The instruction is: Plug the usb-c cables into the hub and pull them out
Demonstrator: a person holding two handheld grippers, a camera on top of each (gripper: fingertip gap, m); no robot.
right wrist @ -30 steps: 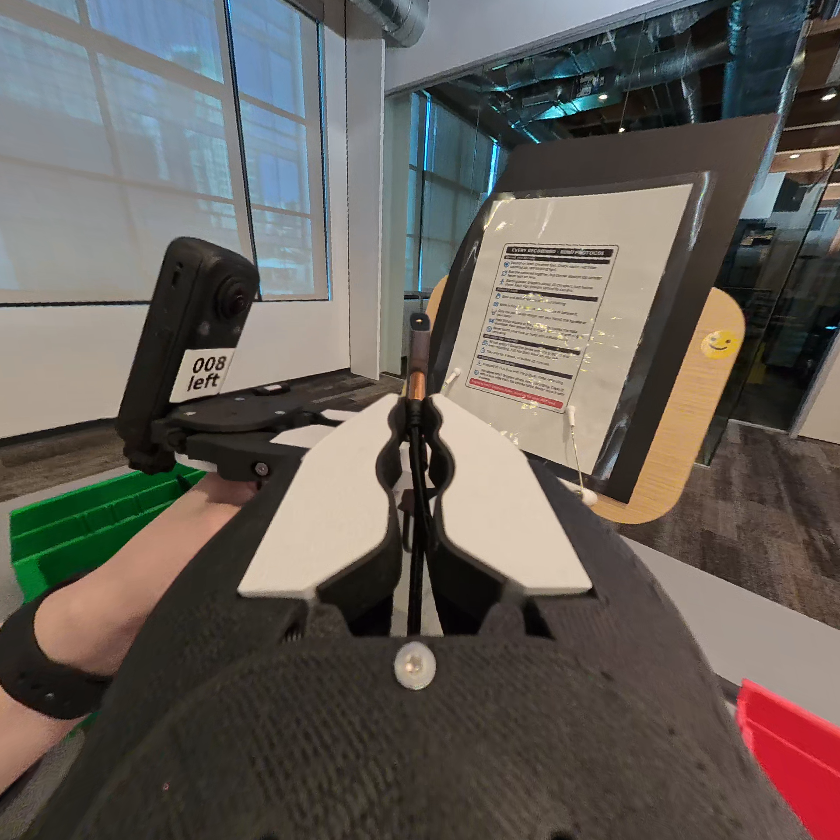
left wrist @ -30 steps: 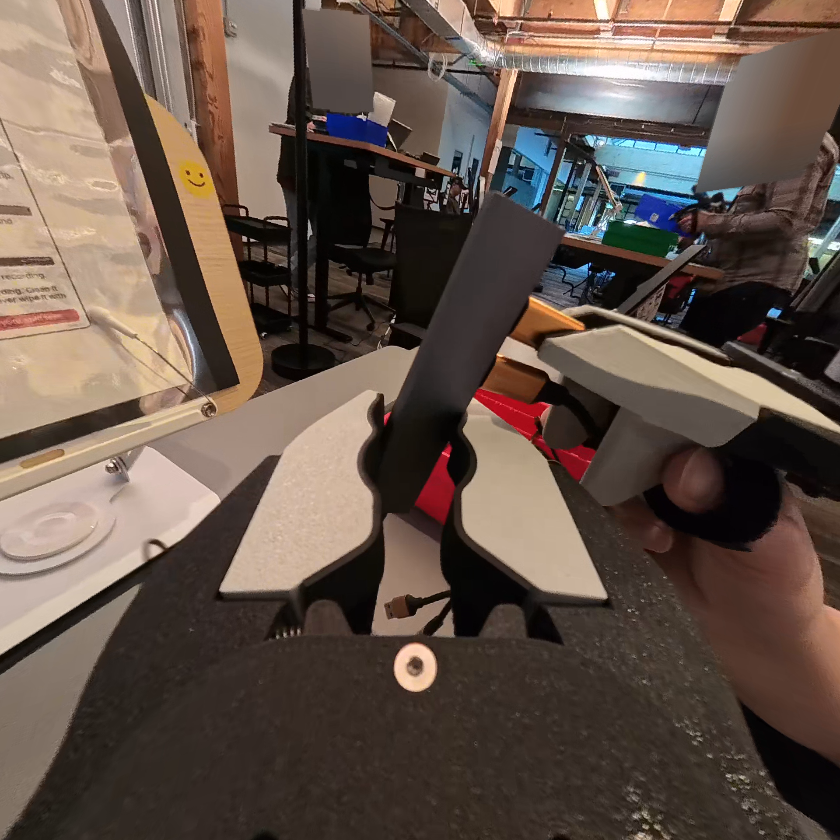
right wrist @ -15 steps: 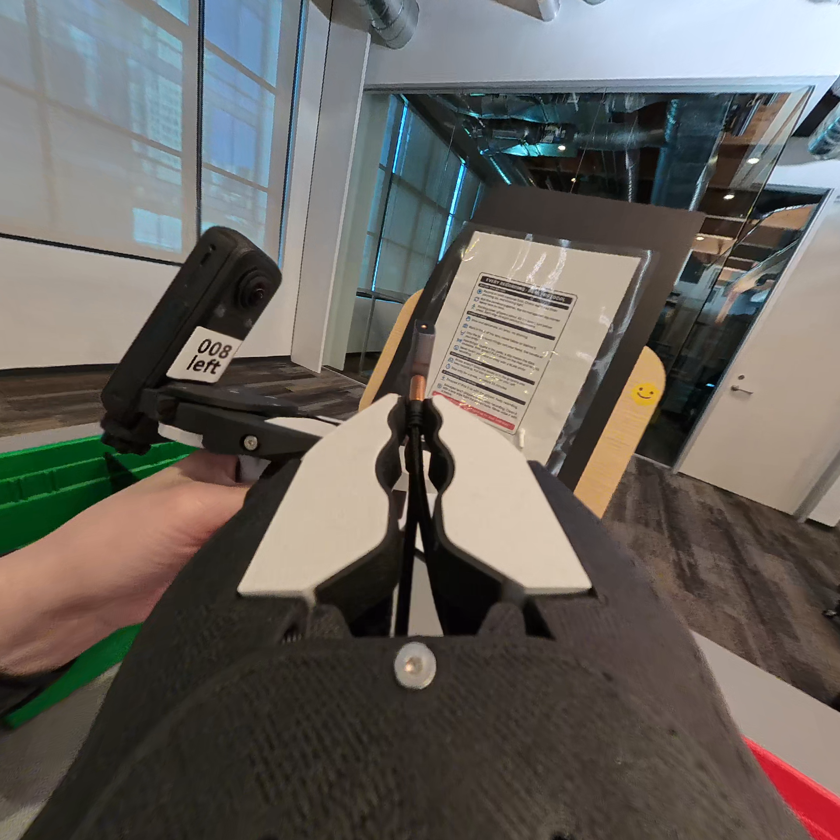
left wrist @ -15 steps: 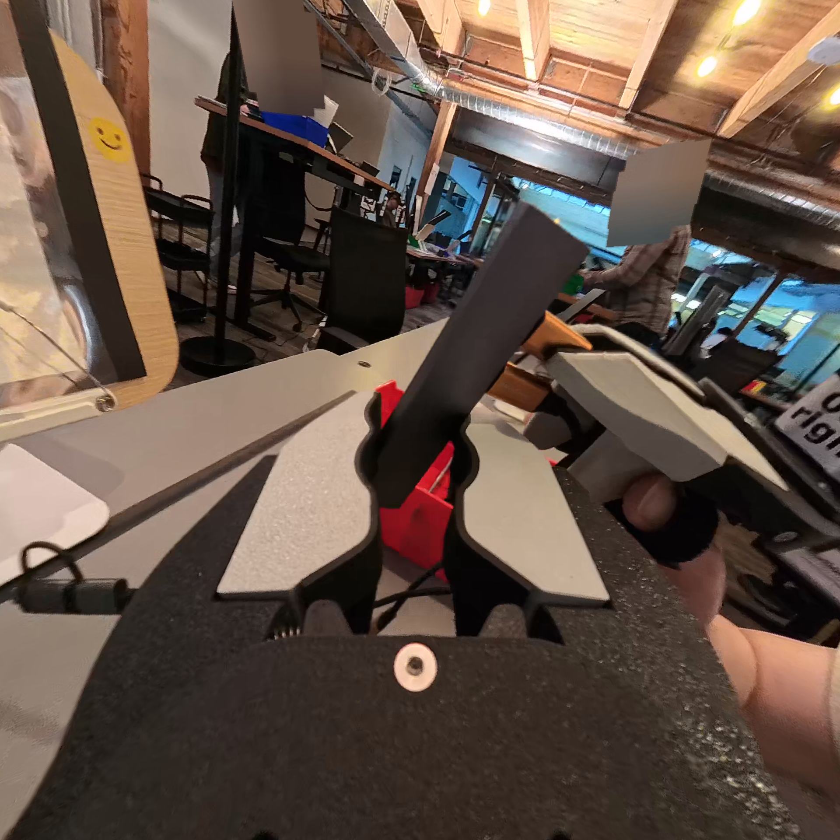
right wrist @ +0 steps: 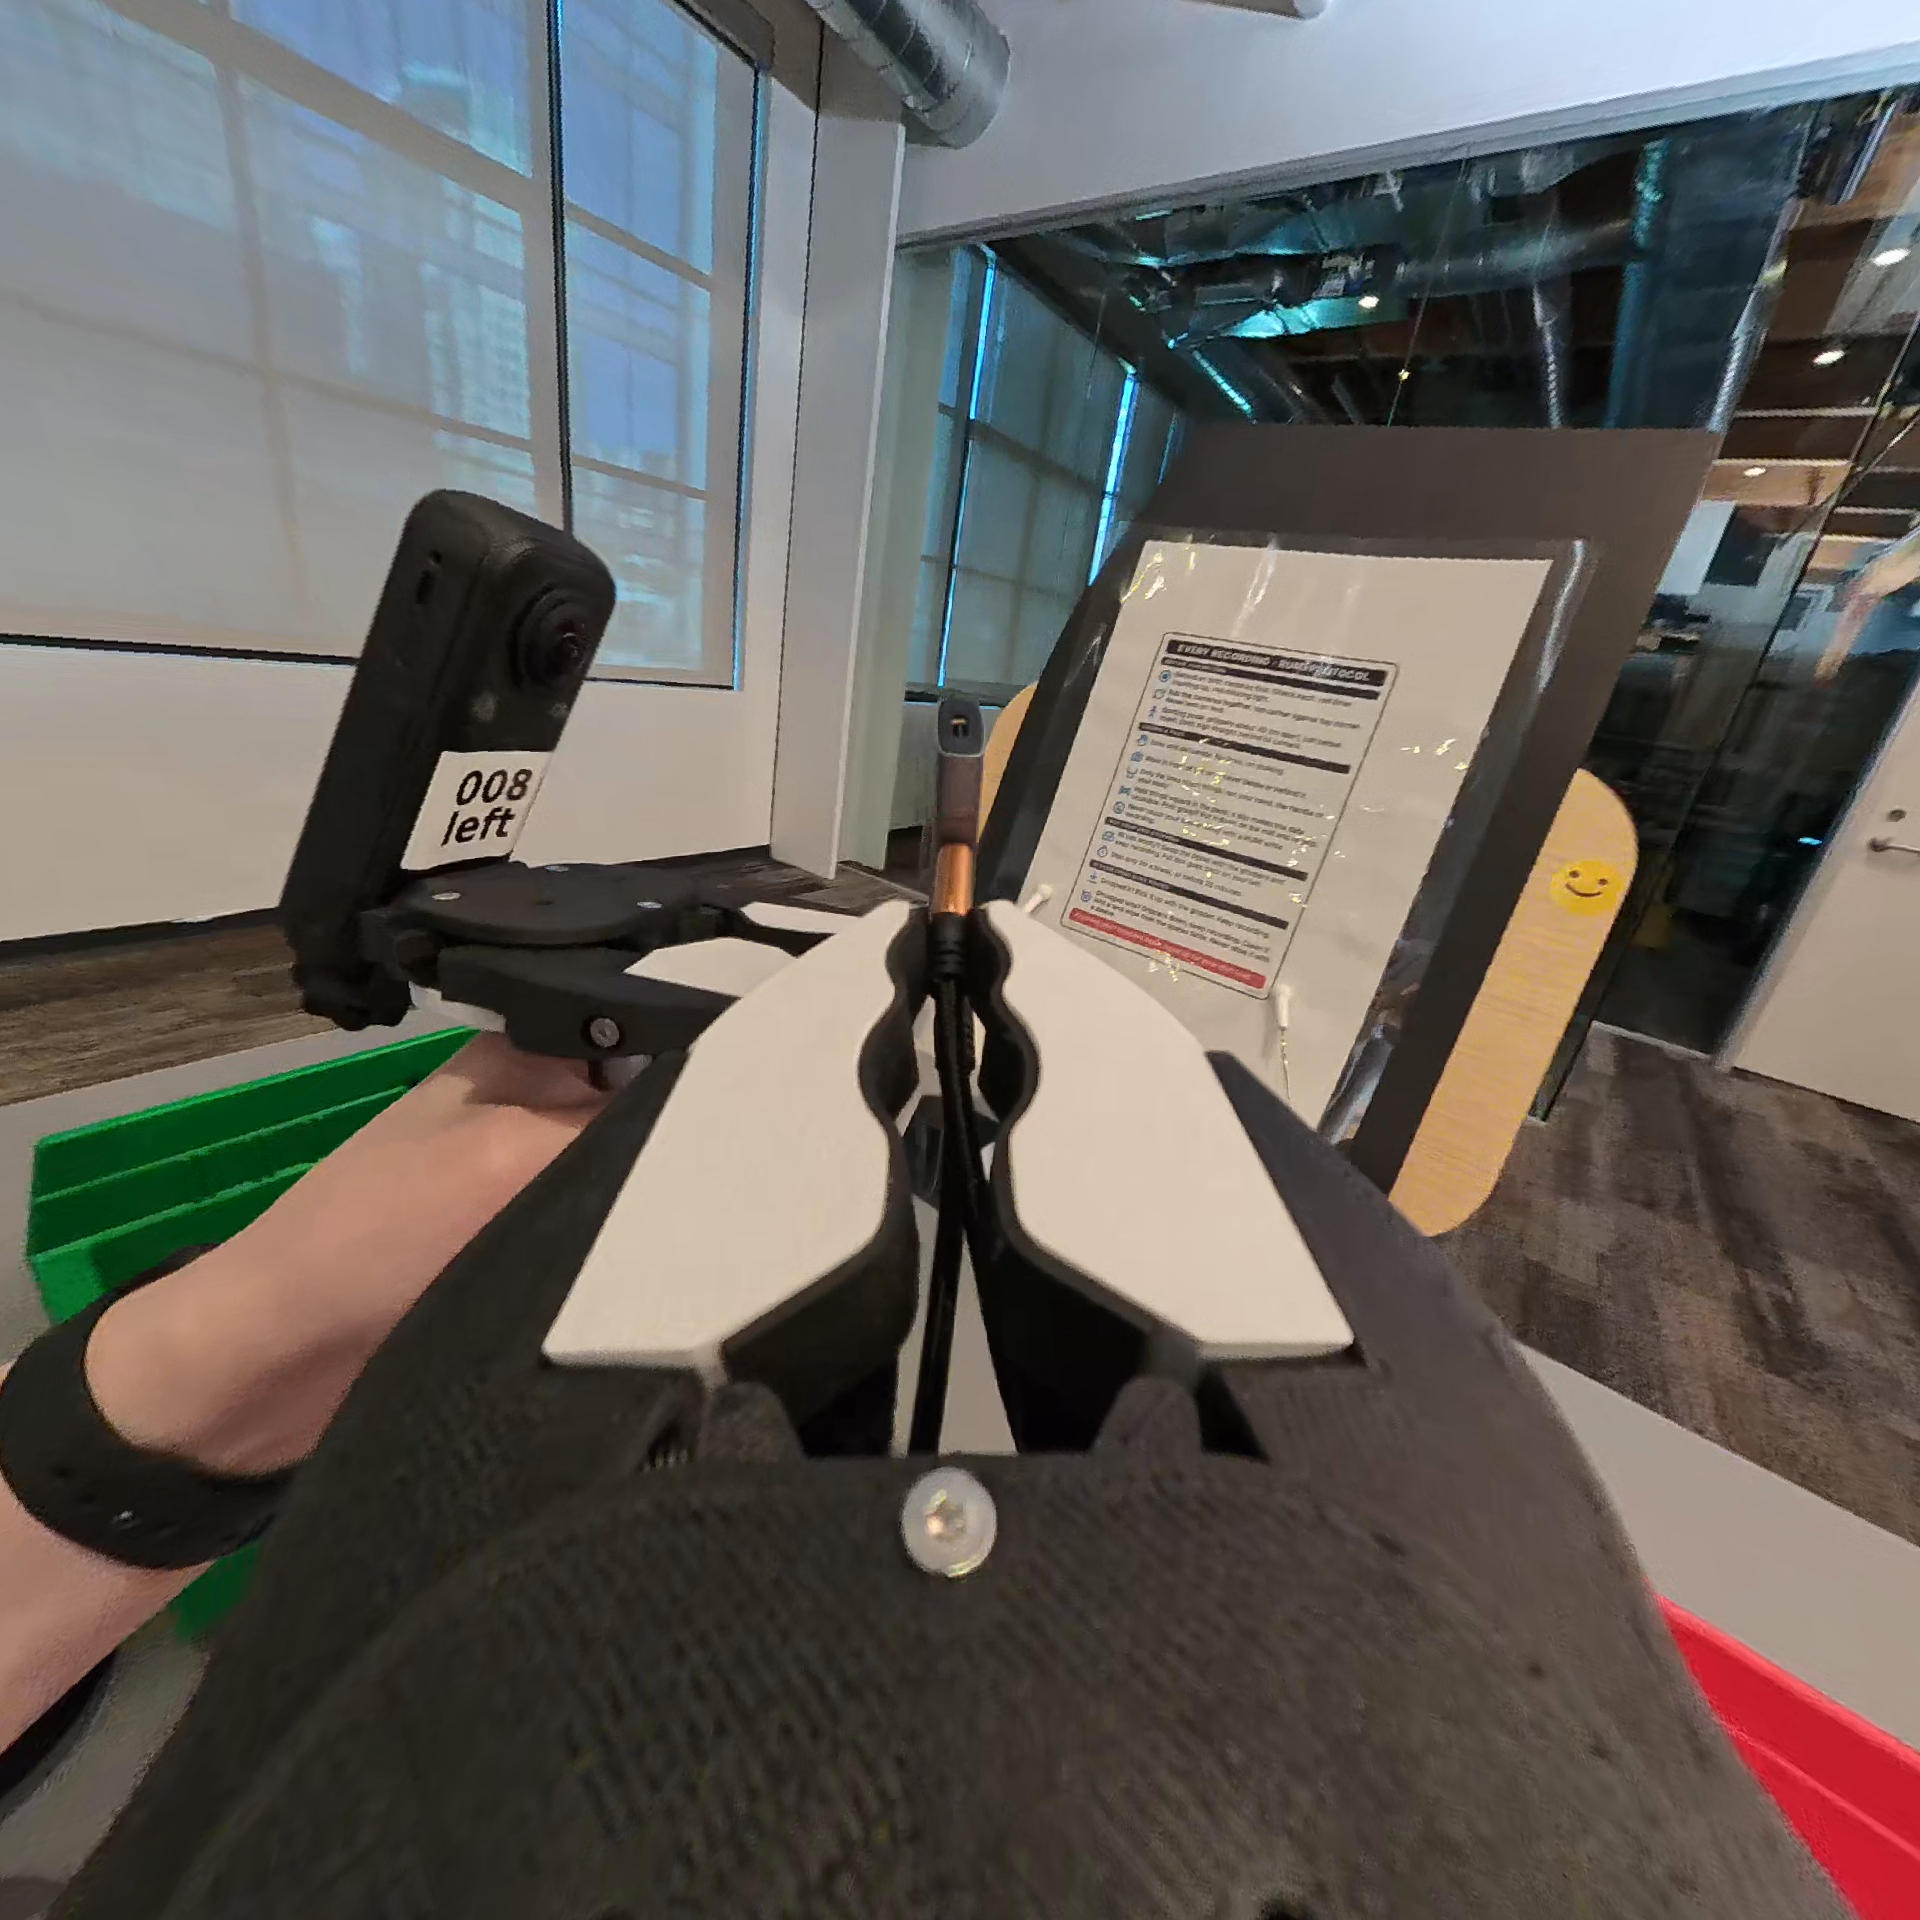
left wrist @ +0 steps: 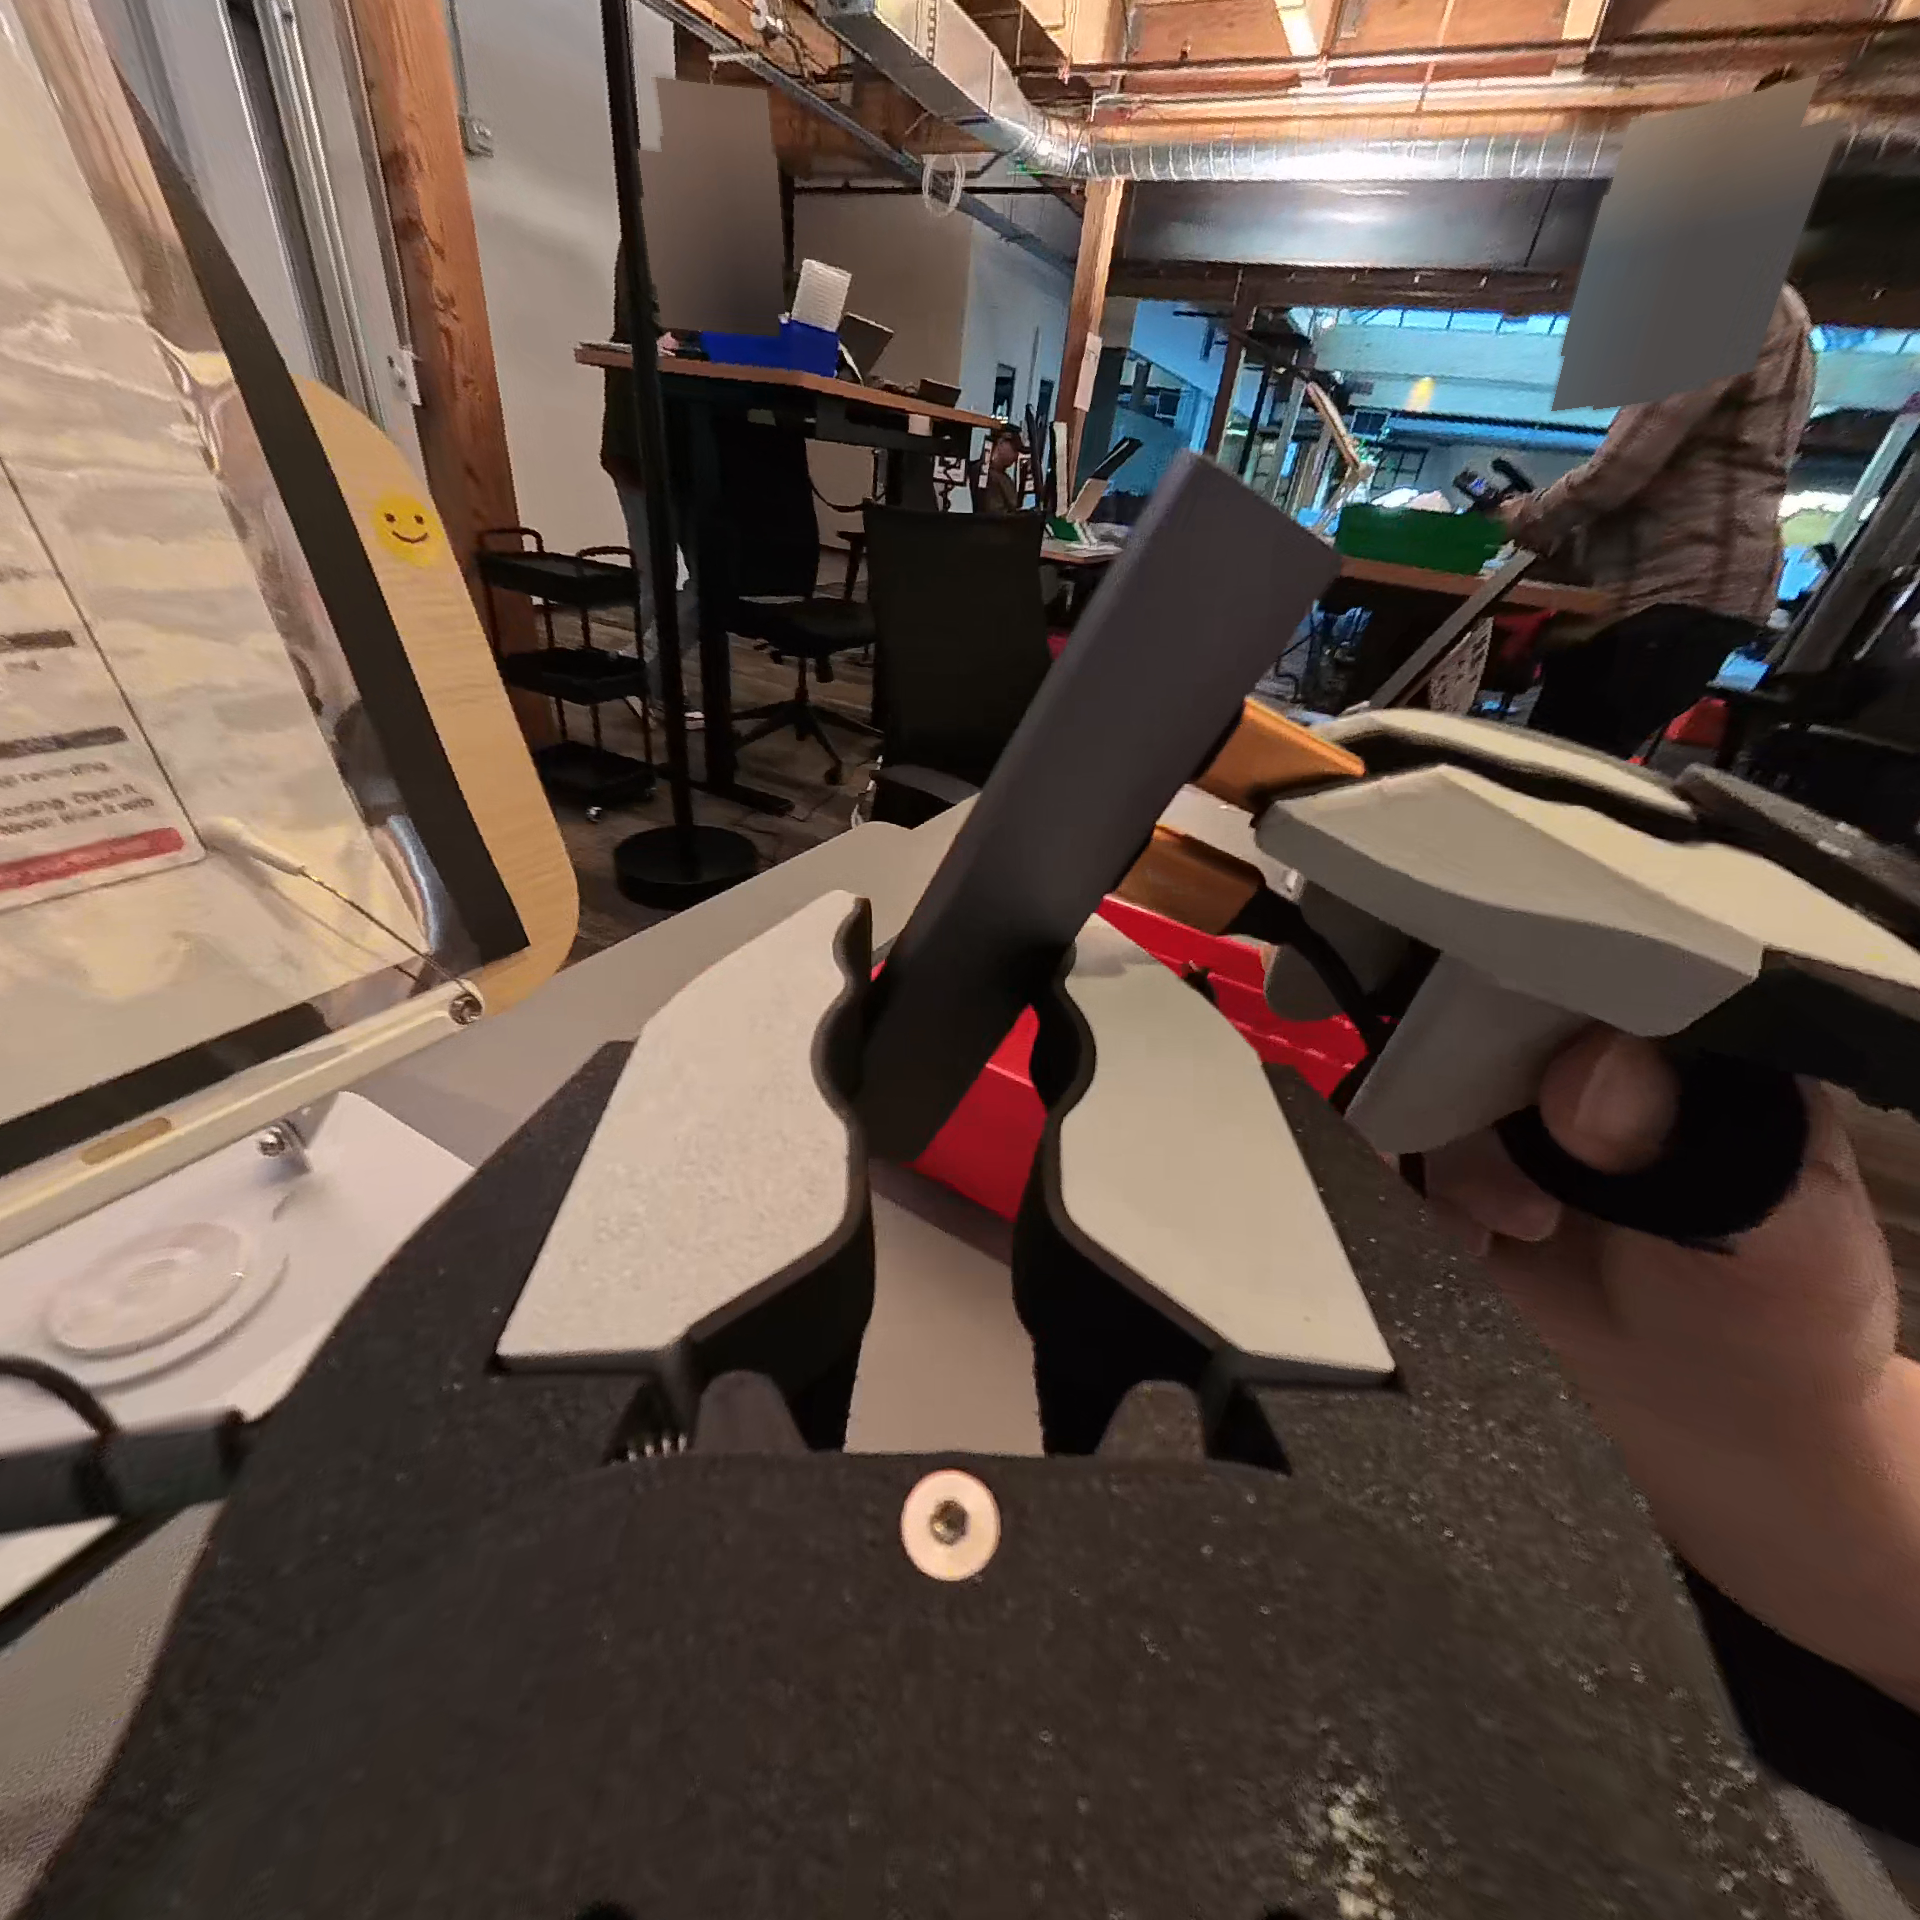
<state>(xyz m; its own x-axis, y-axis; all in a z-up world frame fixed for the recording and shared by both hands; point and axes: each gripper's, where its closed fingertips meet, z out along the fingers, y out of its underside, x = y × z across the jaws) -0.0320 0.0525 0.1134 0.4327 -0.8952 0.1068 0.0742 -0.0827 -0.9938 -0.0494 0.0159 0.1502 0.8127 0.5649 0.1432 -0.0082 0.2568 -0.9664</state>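
My left gripper point(left wrist: 956, 997) is shut on the hub point(left wrist: 1122, 748), a flat dark grey slab that sticks up and leans to the right. My right gripper point(right wrist: 951, 935) is shut on a black usb-c cable point(right wrist: 958, 790); its copper collar and grey plug stand up past the fingertips. In the left wrist view the right gripper point(left wrist: 1507, 883) is close on the right of the hub, with its tip hidden behind the hub. The plug is not visible there, and the hub is not visible in the right wrist view. The left gripper's camera point(right wrist: 457, 748) shows at the left of the right wrist view.
The grey table point(left wrist: 665, 966) holds a red bin point(left wrist: 1226, 966) just beyond the hub and a green bin point(right wrist: 208, 1164) on the left. An instruction board on a stand point(left wrist: 156, 727) stands close. Another cable point(left wrist: 104, 1465) lies at the left edge. People stand at desks behind. One gripper's finger ends stand about 5 cm off the other's.
Both grippers have turned and shifted in the air while keeping their holds. The left wrist view has swung back toward the board. The right gripper stays beside the hub.
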